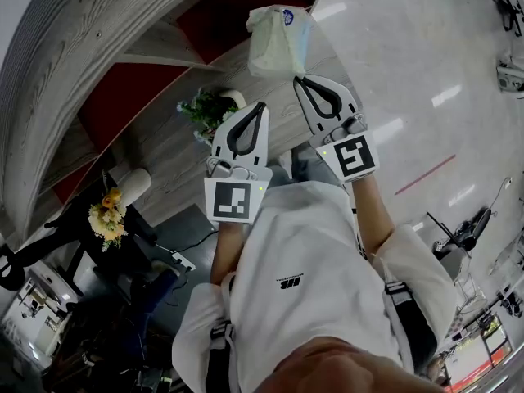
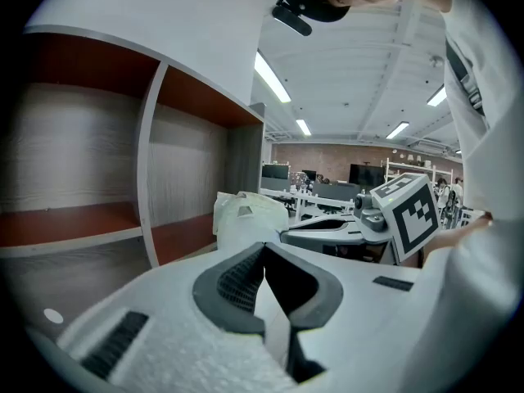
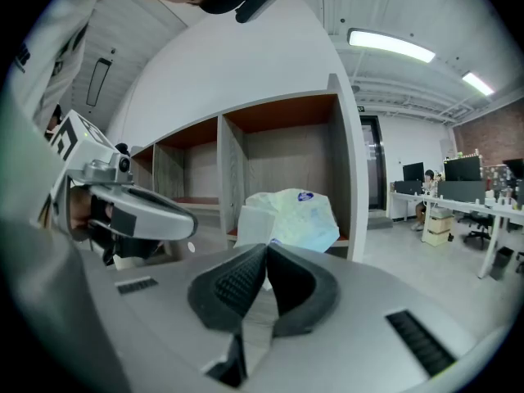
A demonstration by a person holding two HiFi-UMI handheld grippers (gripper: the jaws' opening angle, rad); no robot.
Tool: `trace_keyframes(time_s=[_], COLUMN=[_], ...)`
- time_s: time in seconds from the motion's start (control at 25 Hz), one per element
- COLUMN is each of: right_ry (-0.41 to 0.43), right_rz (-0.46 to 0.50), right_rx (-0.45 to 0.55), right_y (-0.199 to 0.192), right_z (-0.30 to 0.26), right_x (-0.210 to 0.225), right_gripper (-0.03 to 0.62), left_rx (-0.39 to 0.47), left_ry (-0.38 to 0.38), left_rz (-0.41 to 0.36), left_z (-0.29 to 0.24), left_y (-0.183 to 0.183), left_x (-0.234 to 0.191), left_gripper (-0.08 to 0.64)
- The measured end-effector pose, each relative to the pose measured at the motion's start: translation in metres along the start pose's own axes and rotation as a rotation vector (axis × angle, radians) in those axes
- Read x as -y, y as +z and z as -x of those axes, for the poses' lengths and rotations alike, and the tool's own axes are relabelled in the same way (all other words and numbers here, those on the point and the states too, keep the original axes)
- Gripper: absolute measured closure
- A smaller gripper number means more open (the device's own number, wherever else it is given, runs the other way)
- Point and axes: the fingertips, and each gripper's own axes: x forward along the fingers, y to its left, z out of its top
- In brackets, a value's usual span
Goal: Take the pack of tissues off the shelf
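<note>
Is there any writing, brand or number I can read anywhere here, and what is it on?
No text here can be read.
Pack: round blue logo, print too small to read.
Shirt: small dark logo, too blurred to read.
Marker cubes: black square patterns only, no letters or numbers.

Your shelf (image 1: 98, 47) is grey wood-grain board with red-brown panels inside, curved along its top. Upright dividers split it into open compartments (image 3: 282, 150). The ones visible from your left gripper view (image 2: 78, 178) are bare. A leafy plant in a white pot (image 1: 209, 109) stands on the long lower board. A bunch of yellow flowers (image 1: 107, 211) is farther along that board, but you cannot tell whether it rests on it. The pack of tissues (image 1: 278, 39) is at the front of the end compartment; contact with the board is unclear.
</note>
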Motion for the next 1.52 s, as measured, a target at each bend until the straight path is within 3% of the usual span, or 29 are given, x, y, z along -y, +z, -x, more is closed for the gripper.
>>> trace_keyframes(time_s=[0.68,1.52], right_ry=[-0.057,-0.07], right_rz=[-0.045,-0.103], right_rx=[-0.053,-0.151], right_y=[-0.046,-0.123], right_z=[0.043,0.037], right_x=[-0.016,-0.018], right_gripper=[0.563,0.563], left_rx=[-0.054,-0.132], left_ry=[-0.082,-0.099], left_rz=[-0.003,0.053], left_z=[0.003,-0.02], left_y=[-0.04,-0.107], left_x=[0.031,0.025], left_gripper=[0.531,0.531])
